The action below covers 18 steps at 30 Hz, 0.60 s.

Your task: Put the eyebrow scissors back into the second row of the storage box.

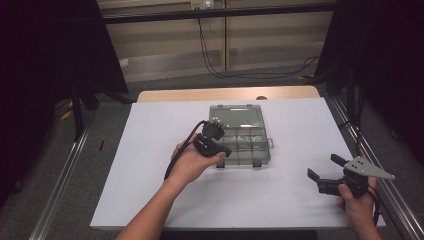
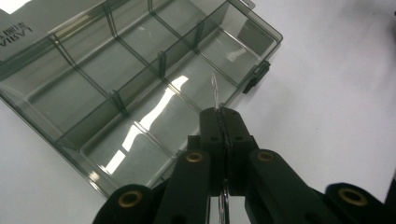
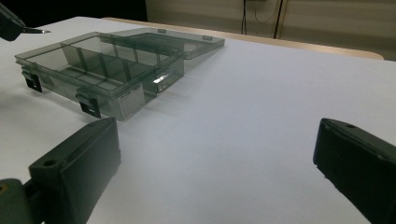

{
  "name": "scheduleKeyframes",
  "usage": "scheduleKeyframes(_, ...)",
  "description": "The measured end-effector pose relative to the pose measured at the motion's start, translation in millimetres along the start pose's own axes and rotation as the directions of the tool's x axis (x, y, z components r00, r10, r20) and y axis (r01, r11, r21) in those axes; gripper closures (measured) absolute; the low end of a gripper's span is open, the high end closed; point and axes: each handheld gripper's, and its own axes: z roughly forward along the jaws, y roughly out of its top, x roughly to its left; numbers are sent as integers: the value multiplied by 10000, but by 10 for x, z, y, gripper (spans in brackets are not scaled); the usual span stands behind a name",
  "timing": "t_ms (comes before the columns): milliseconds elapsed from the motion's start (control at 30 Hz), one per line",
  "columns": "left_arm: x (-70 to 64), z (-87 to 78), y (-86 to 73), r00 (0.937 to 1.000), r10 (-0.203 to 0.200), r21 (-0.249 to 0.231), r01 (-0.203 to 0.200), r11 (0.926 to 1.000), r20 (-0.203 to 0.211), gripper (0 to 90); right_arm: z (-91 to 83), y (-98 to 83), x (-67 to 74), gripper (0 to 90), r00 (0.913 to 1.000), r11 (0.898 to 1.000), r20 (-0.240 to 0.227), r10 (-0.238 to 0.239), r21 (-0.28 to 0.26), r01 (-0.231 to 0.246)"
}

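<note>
Holding a thin clear piece between pressed-together jaws, the left gripper hovers over the near corner of the open compartment box, which sits mid-table on the white sheet with its lid folded flat behind it. What the piece is cannot be told for sure; in the left gripper view it reads as a slim, transparent sliver poking up past the jaw tips, perhaps a divider or a small clip. To place it well, the person would likely do best to pick one cell, bring the tips straight over its middle, lower until the sliver is below the wall tops, and only then let the jaws part, so that it drops inside rather than catching on a partition. The inner walls are the main obstacle: they stand close together, and a tilted approach could snag one or nudge the light box across the sheet. The two black latches jut from the front wall toward the person and could catch a low pass. The right gripper rests well apart at the table's right edge, its jaws spread wide and empty, leaving the way to the box free; it could steady the box if it slides.
</note>
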Motion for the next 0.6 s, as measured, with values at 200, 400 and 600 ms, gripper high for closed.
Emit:
scheduleKeyframes(200,49,68,43,9999,51,-127,-52,9999,-94,892,4,-2,0,0,10000,10000,26,-23,27,23)
scheduleKeyframes(400,93,125,80,9994,228,-128,-232,9996,-263,891,4,-6,1,0,10000,10000,13,-3,11,3)
scheduleKeyframes(600,140,185,95,9996,204,-157,-207,9997,-182,891,8,-10,-3,0,10000,10000,13,-23,18,23)
